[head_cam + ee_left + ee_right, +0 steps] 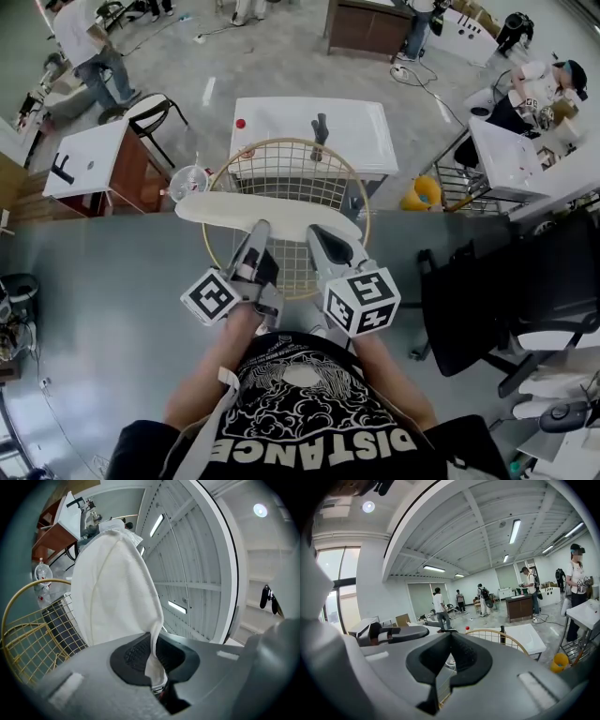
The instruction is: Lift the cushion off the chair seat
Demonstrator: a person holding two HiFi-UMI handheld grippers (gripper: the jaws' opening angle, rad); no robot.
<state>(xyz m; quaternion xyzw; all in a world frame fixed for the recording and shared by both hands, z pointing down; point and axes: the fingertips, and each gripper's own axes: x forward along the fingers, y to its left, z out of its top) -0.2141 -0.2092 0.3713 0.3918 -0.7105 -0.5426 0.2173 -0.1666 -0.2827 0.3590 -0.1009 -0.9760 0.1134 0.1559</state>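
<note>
A white cushion [225,211] hangs above the round gold wire chair [281,142], held tilted by its near edge. My left gripper [259,228] is shut on that edge. In the left gripper view the white fabric [112,583] rises from between the pads of the left gripper [152,641], with the chair's rim [18,597] below left. My right gripper [317,234] meets the cushion's edge further right. In the right gripper view the jaws of the right gripper [447,641] stand almost together with a thin pale strip between them. The rest of the cushion is hidden there, and the chair rim [497,633] shows beyond.
Behind the chair stands a white table [356,122] with a red ball [241,123] and a black tool [321,127]. A black office chair [506,291] is at the right, a yellow bucket [422,194] beside the table, a clear bottle [189,180] at the left. People stand further off.
</note>
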